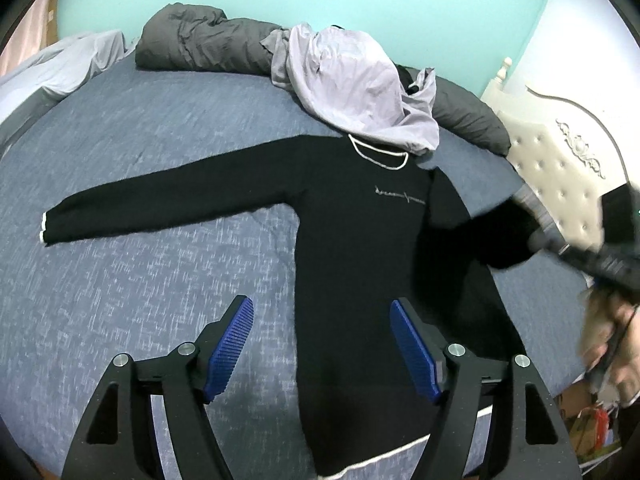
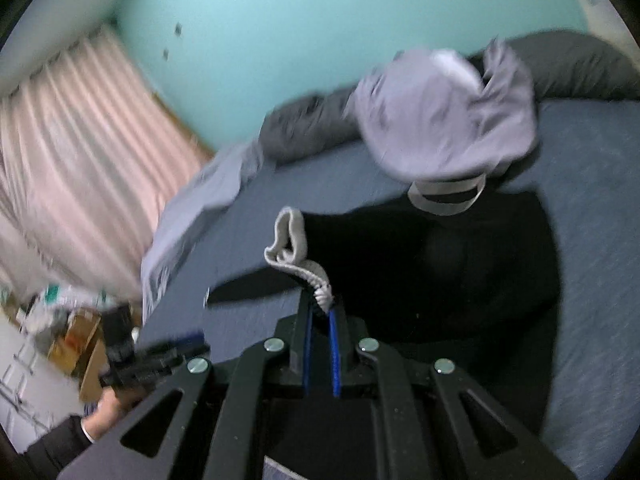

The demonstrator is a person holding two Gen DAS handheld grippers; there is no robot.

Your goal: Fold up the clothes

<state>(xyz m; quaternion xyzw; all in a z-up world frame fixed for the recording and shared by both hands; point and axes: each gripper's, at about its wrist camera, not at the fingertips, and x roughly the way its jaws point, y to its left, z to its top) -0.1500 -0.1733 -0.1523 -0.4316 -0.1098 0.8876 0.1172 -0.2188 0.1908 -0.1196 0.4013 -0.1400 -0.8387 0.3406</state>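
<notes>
Sweater fabric is being spread front-up on the blue bedsheet, one sleeve lying straight out to the side, the collar just under a heap of lilac cloth. The other sleeve is being held by its pale ribbed cuff between the narrowly closed pads of the right gripper and lifted over the body of the garment. The left gripper is being kept above the lower torso with its jaws wide and nothing between them. Only the cuff's edge is being pinched, so the knit could be pulled free if the sleeve is swung quickly, as the blur suggests. With the torso left unpinned, the whole sweater is likely to be dragged and wrinkled, and the collar caught under the lilac cloth.
</notes>
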